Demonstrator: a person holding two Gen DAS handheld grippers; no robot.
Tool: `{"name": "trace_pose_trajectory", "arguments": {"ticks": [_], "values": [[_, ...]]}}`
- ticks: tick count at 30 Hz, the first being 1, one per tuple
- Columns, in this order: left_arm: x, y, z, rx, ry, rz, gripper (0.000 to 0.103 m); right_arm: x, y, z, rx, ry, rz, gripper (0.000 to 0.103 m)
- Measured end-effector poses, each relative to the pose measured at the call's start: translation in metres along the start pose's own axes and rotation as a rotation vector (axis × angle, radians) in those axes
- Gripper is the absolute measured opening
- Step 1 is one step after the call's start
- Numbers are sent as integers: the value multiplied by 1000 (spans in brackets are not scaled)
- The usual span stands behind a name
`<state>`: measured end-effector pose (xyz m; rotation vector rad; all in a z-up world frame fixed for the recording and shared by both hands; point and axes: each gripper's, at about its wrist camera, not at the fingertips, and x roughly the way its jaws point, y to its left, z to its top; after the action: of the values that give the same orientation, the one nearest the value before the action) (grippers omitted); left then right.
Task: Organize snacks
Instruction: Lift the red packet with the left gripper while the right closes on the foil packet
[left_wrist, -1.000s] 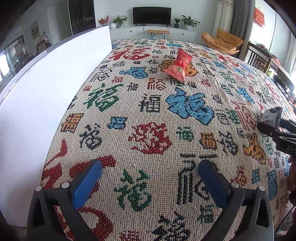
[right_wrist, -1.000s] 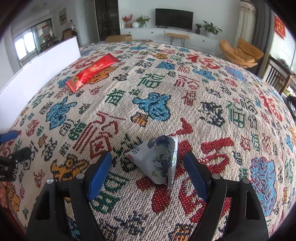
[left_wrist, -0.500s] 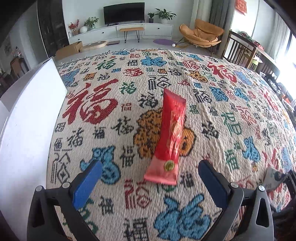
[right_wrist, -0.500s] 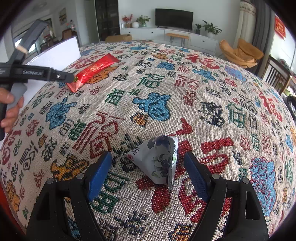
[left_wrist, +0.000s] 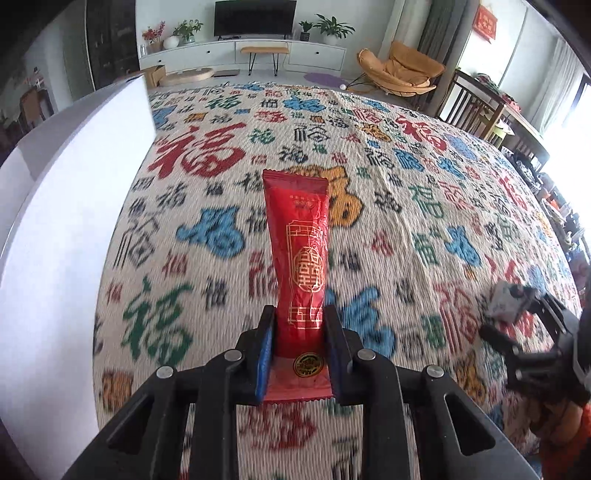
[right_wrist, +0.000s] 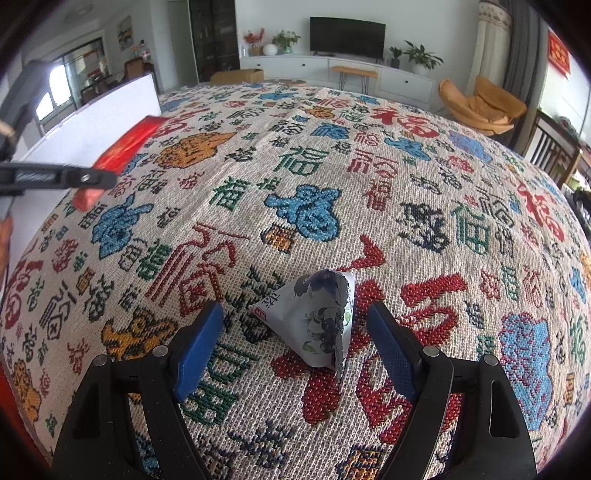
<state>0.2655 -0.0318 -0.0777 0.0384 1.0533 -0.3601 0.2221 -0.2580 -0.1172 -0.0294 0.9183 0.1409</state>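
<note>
A desk (right_wrist: 369, 206) draped in a woven cloth of coloured characters is seen, with a white rectangular box wall (left_wrist: 62, 229) along its left edge; the box's contents are hidden. A long red foil snack packet (left_wrist: 301, 258) is clamped near its lower seal by the left gripper (left_wrist: 300, 354), apparently lifted above the cloth. It is judged light, crinkly and slippery. A small grey pyramid-shaped paper-foil snack pouch (right_wrist: 314, 321) lies between the spread fingers of the right gripper (right_wrist: 295, 347), untouched; a pinch across its sides is suggested.

We see a living room | far wall: black television (left_wrist: 255, 17) over a long white cabinet (right_wrist: 334, 72) with potted plants (left_wrist: 334, 26) | right: orange lounge chair (left_wrist: 400, 72), dark wooden chairs (left_wrist: 476, 107), grey curtain (right_wrist: 521, 55) | left: bright windows (right_wrist: 55, 92) | daylight throughout
</note>
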Motion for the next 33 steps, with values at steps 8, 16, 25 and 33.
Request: {"name": "trace_pose_trajectory", "arguments": {"ticks": [8, 16, 25, 33], "values": [[-29, -13, -80, 14, -24, 81, 81, 0, 0, 0, 0, 0, -1, 83], [-1, -20, -84, 55, -7, 154, 85, 1, -1, 0, 0, 0, 0, 83], [-11, -26, -98, 84, 12, 133, 80, -1, -6, 0, 22, -12, 41, 83], [-30, -16, -103, 14, -34, 43, 17, -28, -17, -11, -32, 14, 116, 83]]}}
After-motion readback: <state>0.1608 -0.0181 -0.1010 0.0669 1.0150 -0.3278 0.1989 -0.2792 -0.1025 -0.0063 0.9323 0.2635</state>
